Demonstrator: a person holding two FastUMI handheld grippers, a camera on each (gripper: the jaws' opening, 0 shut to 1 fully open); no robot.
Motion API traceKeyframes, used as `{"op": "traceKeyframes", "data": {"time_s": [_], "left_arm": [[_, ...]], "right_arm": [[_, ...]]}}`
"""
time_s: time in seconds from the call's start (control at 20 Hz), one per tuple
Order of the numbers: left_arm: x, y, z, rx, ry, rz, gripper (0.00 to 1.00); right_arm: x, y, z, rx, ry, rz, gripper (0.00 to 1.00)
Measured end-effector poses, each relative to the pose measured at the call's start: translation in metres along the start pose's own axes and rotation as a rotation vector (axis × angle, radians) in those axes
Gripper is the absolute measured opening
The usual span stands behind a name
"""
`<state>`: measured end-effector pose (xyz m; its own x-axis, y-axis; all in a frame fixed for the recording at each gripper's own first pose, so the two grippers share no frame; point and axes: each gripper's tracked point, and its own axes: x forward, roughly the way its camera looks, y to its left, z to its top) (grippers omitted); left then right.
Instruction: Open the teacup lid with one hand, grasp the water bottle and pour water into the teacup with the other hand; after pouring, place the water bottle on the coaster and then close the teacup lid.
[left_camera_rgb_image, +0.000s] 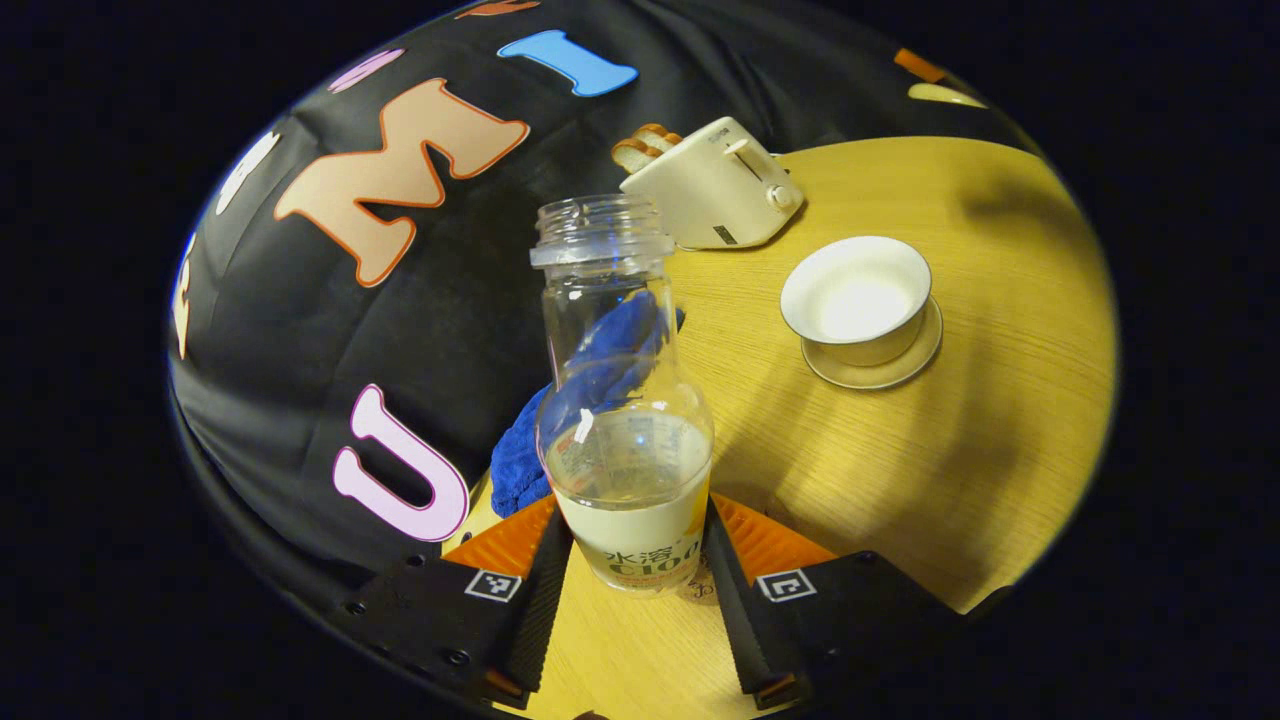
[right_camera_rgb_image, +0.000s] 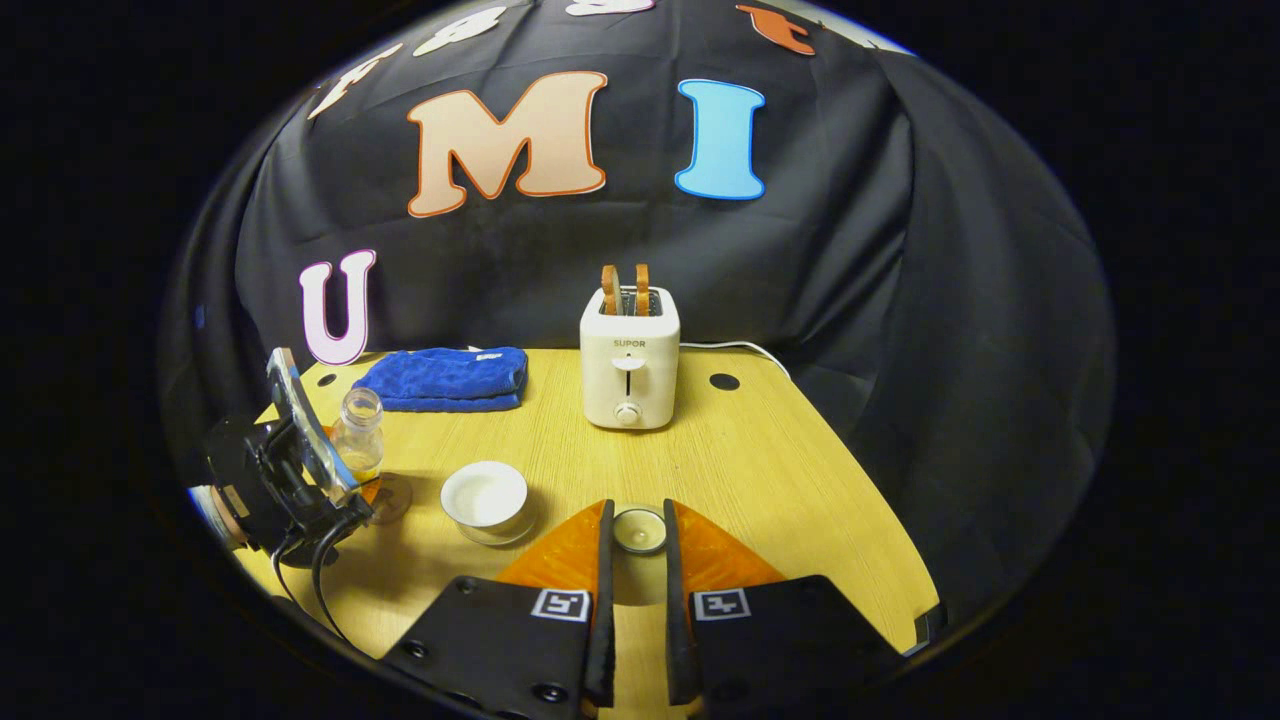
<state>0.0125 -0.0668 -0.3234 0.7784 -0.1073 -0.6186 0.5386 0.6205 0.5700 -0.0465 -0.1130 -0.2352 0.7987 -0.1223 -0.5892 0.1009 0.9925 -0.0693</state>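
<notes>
Meanwhile left gripper (left_camera_rgb_image: 640, 560) clamps the part-full bottle (left_camera_rgb_image: 625, 420); right gripper (right_camera_rgb_image: 637, 535) pinches the lid (right_camera_rgb_image: 639, 530); teacup (left_camera_rgb_image: 857, 300) uncovered.

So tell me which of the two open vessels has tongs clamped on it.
The water bottle: the left tongs press on its base from both sides. The teacup sits free on its saucer, lid off.

A staged recording booth: black cloth wall (right_camera_rgb_image: 850, 300) behind a wooden table (right_camera_rgb_image: 760, 460) with toaster (right_camera_rgb_image: 629, 370) and folded blue towel (right_camera_rgb_image: 445, 379).
</notes>
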Motion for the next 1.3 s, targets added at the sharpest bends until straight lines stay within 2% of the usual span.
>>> {"op": "traceKeyframes", "data": {"time_s": [0.3, 0.45, 1.3], "left_arm": [[-0.001, 0.004, -0.001, 0.155, 0.061, 0.027, 0.7], [0.005, 0.007, 0.008, 0.288, 0.071, 0.05, 0.7], [0.016, 0.007, 0.003, 0.653, 0.23, -0.01, 0.7]], "right_arm": [[-0.003, -0.018, -0.012, 0.01, 0.005, 0.003, 0.23], [-0.005, -0.023, -0.018, 0.014, 0.009, 0.014, 0.23], [-0.005, -0.033, -0.038, 0.008, 0.017, 0.063, 0.23]]}}
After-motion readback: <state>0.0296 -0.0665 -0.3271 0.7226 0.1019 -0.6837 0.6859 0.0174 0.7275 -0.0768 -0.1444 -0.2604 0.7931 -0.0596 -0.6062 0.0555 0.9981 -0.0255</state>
